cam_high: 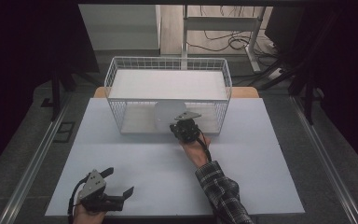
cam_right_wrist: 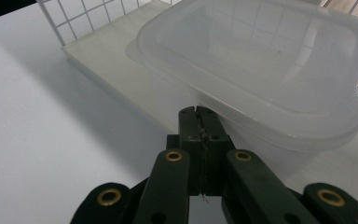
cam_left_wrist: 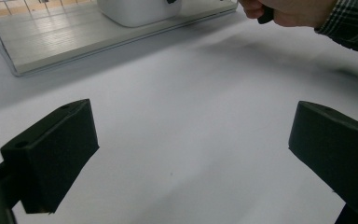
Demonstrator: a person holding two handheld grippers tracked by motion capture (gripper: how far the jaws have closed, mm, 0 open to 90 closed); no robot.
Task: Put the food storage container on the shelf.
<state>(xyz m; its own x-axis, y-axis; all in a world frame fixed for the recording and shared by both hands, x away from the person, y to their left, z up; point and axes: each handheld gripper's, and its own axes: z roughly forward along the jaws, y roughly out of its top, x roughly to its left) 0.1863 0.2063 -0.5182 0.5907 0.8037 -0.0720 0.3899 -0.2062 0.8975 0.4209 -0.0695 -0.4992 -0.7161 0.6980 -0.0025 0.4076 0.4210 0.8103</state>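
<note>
One container point(cam_right_wrist: 265, 65), upright, crosswise.

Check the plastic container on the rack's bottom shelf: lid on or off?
On. In the right gripper view a translucent lid covers the container, its rim overhanging the walls. The right claw, shut, sits at that rim.

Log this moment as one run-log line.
left gripper: open, idle over table | right gripper: shut, against plastic container | container: on wire rack lower shelf
</note>
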